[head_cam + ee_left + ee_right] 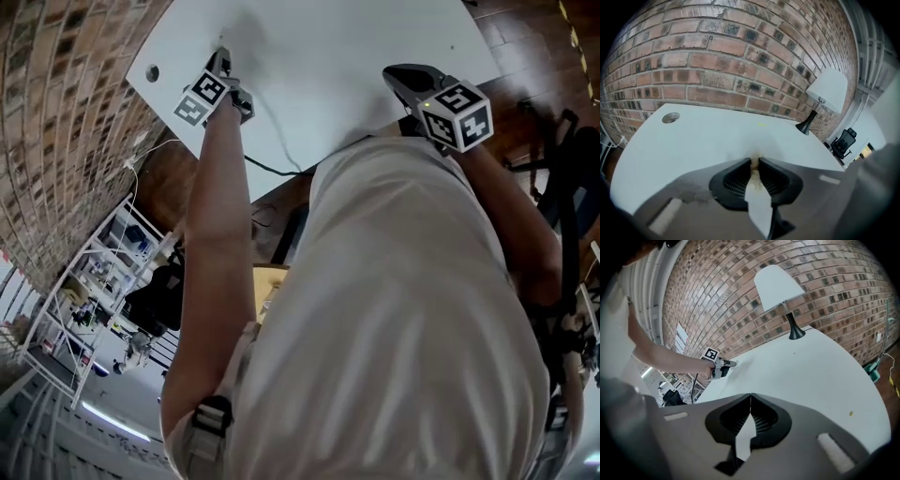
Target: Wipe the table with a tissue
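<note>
Leftmost, left gripper (755,161) clenched on a stained tissue (754,172), tips close to the white worktop (337,47) on its left part. Lamp (825,91) far right by the brick wall. Right gripper (750,397) pinched closed, empty, over the worktop's near right edge.
</note>
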{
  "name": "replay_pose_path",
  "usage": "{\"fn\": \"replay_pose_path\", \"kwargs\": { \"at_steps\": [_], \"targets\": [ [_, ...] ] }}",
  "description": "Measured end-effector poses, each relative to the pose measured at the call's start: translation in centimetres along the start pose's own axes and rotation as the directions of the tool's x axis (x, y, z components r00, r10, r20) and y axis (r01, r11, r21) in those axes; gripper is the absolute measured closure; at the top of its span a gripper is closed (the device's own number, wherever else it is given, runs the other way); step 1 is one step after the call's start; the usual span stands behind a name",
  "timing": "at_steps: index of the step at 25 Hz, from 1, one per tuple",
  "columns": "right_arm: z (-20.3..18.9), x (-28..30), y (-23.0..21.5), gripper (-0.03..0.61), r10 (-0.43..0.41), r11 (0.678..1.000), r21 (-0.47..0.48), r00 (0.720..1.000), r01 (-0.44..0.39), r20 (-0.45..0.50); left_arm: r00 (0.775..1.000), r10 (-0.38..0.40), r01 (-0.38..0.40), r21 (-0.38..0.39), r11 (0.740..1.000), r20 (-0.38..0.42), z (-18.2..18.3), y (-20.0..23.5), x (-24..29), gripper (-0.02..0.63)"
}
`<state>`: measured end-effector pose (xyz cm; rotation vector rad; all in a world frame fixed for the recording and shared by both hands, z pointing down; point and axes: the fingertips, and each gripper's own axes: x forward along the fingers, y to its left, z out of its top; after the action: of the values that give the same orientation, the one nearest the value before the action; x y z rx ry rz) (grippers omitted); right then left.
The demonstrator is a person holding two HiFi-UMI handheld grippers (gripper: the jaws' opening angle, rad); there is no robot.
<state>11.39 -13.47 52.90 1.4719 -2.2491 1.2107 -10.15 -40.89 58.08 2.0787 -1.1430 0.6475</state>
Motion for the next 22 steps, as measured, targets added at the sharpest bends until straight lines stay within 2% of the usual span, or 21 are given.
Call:
{"fn": "replay_pose_path", "kwargs": {
  "at_steps": [4,9,17,22],
  "targets": [
    [-0.5,-0.9,-1.1,0.569,-0.046,0.998,0.038,0.999,0.045,0.009,0.996,0.087,-0.085,0.088,0.992,-0.016,1.7,1.6,2.3,0.546],
    [-0.6,-1.9,-2.2,0.569,-0.078,0.995,0.07,0.997,0.076,0.023,0.983,0.18,-0.167,0.212,0.963,-0.043,2.4,3.1,3.5,0.548],
    [-1.1,-2.3,-2.7,0.569,-0.099,0.992,0.076,0.995,0.098,0.017,0.973,0.218,-0.166,0.427,0.889,-0.075,2.3,2.0,4.0,0.569],
    [-1.4,-2.3,-2.6,0.569,-0.094,0.992,0.09,0.995,0.091,0.024,0.975,0.202,-0.131,0.486,0.864,-0.096,2.2,1.5,4.3,0.572]
  ]
}}
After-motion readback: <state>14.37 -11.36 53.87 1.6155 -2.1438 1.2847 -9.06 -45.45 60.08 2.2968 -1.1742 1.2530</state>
